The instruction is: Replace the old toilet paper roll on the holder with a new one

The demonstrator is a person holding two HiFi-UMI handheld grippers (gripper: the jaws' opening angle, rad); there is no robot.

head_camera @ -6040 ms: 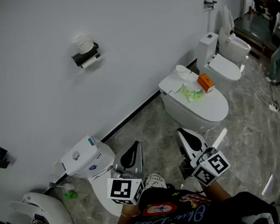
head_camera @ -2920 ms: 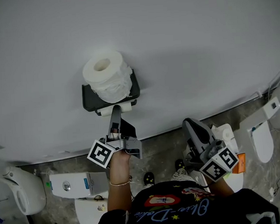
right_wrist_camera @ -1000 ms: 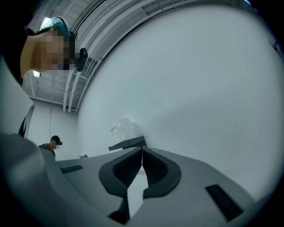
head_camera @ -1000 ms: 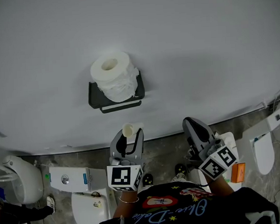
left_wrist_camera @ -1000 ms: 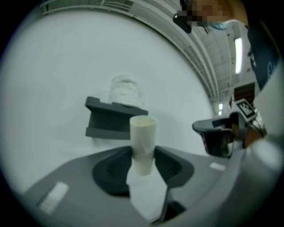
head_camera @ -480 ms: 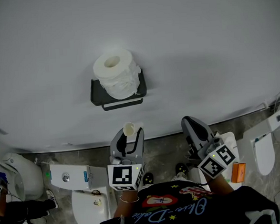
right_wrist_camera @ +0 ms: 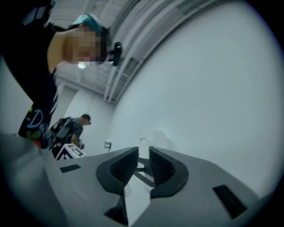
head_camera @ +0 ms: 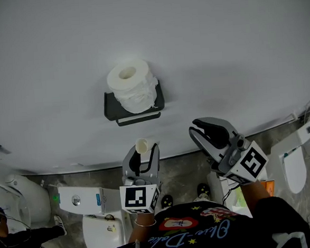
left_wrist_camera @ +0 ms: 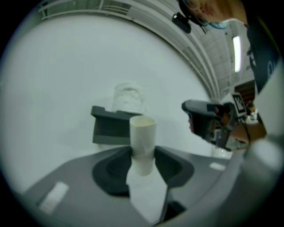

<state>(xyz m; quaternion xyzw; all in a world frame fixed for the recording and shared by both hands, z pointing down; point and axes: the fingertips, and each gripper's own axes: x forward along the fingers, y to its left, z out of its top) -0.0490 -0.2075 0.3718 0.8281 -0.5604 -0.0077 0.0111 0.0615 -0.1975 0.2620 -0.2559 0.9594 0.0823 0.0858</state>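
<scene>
wall: a plain white wall [head_camera: 218,37] fills most of my head view; everything I need hangs on it.
holder: the black toilet paper holder [head_camera: 109,109] is fixed to that wall, and its bar [head_camera: 138,116] under the shelf is bare and runs along the wall, left to right as I see it.
new roll: the full white roll [head_camera: 134,85] stands on end on the holder's top shelf, its hollow facing up, so its long axis is upright and crosswise to the bar.
key relation: the new roll lies up and to the left of my right claw, well apart from it, and I judge this gap is the one the next reach has to close.
right claw: the right claw [head_camera: 194,129] is raised beside the wall and angled toward the holder. Its jaws have just been opening and stand a narrow slit apart with nothing between them, and through the slit I see the holder.
left claw: the left claw [head_camera: 143,154] hangs straight below the holder and looks nearer to it, but it is occupied.
old roll: the left claw's jaws pinch the spent cardboard core [left_wrist_camera: 142,135], which stands upright between the pads, clear of the holder.
paper scrap: a last scrap of tissue [left_wrist_camera: 148,195] trails from the core's lower end.
</scene>
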